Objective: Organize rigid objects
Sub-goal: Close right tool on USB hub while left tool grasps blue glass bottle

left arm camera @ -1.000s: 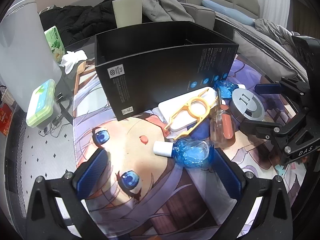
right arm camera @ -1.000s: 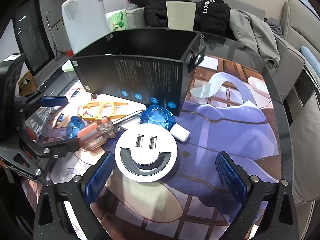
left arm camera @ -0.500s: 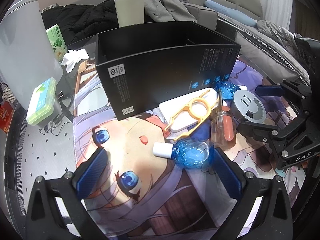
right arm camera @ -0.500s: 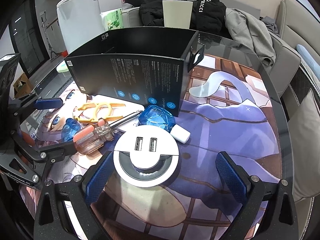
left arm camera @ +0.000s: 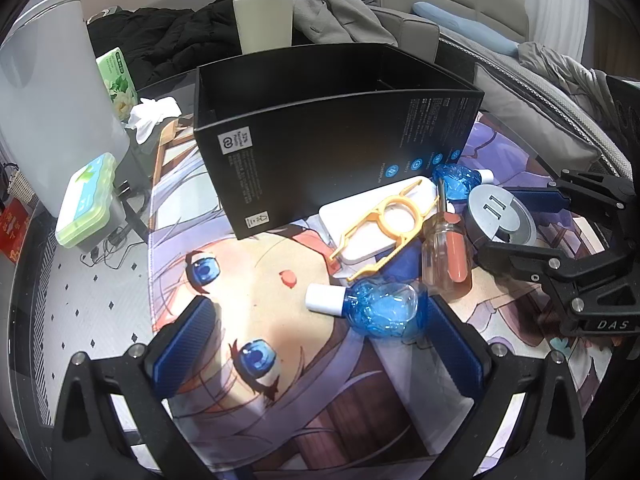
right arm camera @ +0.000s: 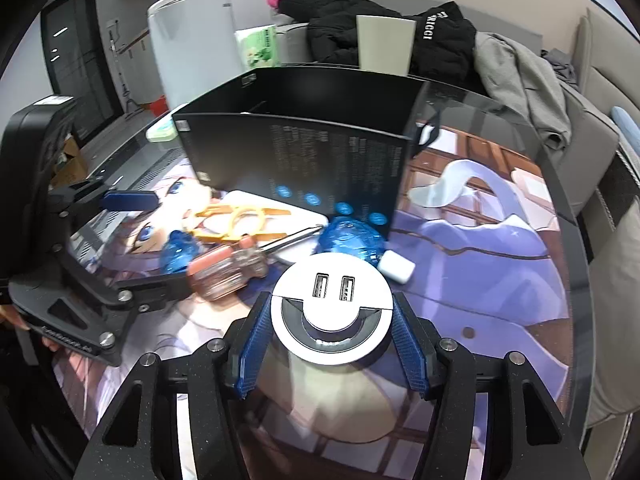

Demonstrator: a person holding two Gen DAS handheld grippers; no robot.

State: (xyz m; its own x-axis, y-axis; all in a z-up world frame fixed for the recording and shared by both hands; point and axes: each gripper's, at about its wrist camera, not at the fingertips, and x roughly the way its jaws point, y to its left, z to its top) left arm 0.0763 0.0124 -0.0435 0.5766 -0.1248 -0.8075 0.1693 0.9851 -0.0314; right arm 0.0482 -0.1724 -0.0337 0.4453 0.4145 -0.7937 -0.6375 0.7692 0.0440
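Observation:
A round white-and-grey USB hub (right arm camera: pixel 331 312) lies on the printed mat, and my right gripper (right arm camera: pixel 330 306) is closing on it, blue pads touching both its sides. The left wrist view shows that gripper (left arm camera: pixel 524 228) around the hub (left arm camera: pixel 500 216). My left gripper (left arm camera: pixel 320 344) stands open, with a blue bottle (left arm camera: pixel 380 308) lying by its right finger, untouched. An orange-handled screwdriver (left arm camera: pixel 448 256), a yellow plastic tool (left arm camera: pixel 384 224) on a white flat case (left arm camera: pixel 360 236) and a second blue bottle (left arm camera: pixel 458 180) lie before the open black box (left arm camera: pixel 340 152).
A white bin (left arm camera: pixel 52 120), a green tissue pack (left arm camera: pixel 118 76) and a green lidded box (left arm camera: pixel 86 200) stand left. A beige cup (left arm camera: pixel 264 24) and dark clothes sit behind the box. The glass table's round rim (right arm camera: pixel 568 240) curves at the right.
My right gripper's jaws have come in from wide apart to the hub's sides, and it has edged closer to the hub. The left gripper has kept still.

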